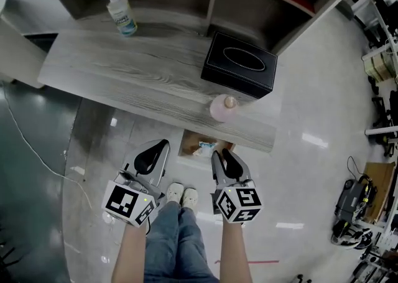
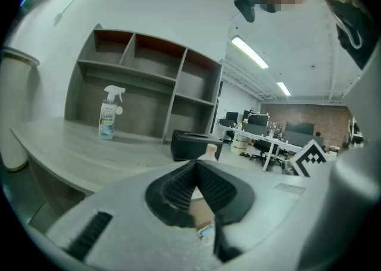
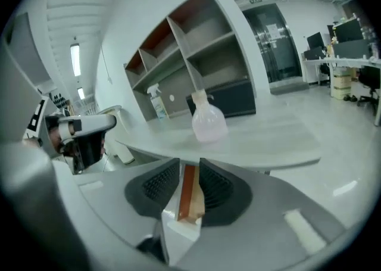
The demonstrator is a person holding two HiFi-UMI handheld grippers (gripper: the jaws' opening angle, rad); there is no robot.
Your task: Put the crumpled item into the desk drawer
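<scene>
- A pale office floor (image 1: pixel 311 151) lay around.
- The grey worktop (image 1: pixel 124 70) overhung the open drawer (image 1: pixel 188 143).
- The crumpled item (image 1: pixel 206 147) lay inside the drawer, just ahead of the fingers and nearer the right gripper (image 1: pixel 222 157).
- The right gripper's fingers stood narrow, seemingly gripping the drawer's brown edge.
- The left gripper (image 1: pixel 153 155) had its fingers together, holding nothing.

No text can be read. The label on the spray bottle (image 1: pixel 122 17), at the rear of the desk (image 1: pixel 143 73), appears printed but too small to be made out.
</scene>
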